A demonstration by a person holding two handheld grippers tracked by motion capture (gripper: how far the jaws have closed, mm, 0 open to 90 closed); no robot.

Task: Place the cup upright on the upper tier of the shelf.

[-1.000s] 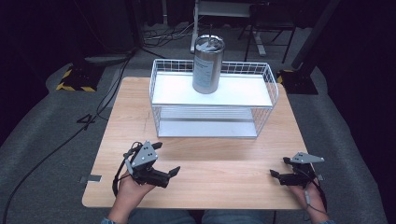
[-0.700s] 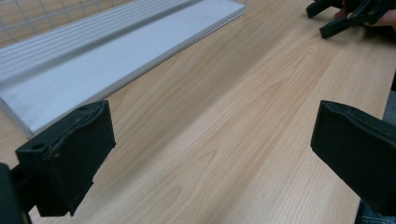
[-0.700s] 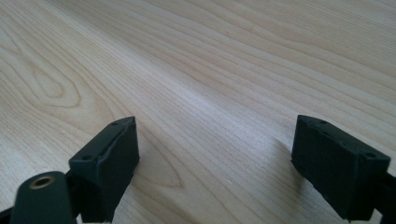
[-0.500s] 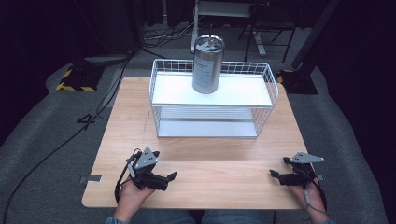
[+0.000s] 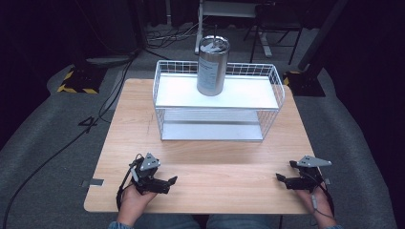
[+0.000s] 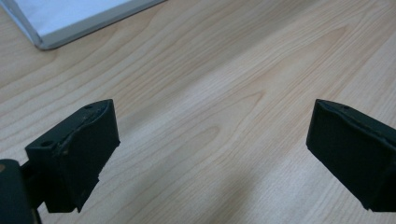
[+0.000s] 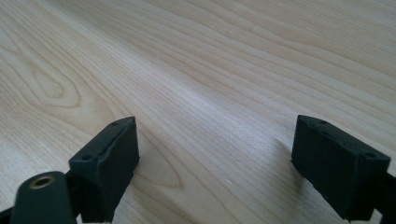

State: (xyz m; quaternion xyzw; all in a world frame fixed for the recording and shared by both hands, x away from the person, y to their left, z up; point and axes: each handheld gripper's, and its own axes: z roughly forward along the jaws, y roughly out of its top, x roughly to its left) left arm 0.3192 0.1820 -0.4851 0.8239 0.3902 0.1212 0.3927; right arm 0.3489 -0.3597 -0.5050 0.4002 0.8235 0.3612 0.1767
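**Both grippers spread wide and low at the near edge, the can far off on the rack**

Near the front edge of the wooden table [image 5: 200, 157], the left gripper [image 5: 168, 181] lies in the person's left hand [image 5: 133, 202], well in front of the wire rack [image 5: 217, 131] and toward its left end. Its jaws are spread wide, with nothing between them but bare wood; in the left gripper view the two black fingers [image 6: 77, 149] stand far apart just above the grain, and a corner of the rack's white bottom tray [image 6: 70, 21] shows beyond them.

The right gripper [image 5: 281, 178] sits in the right hand [image 5: 315, 200], likewise well in front of the rack, off its right end. It too is opened wide and empty, and in the right gripper view its fingers [image 7: 109, 161] frame plain tabletop.

Farther back, the rack stands on the middle of the table's far half. The metal can [image 5: 212, 67] stands upright on the rack's white top shelf [image 5: 248, 93], a little left of its centre, well apart from both pairs of fingers and touched by neither.
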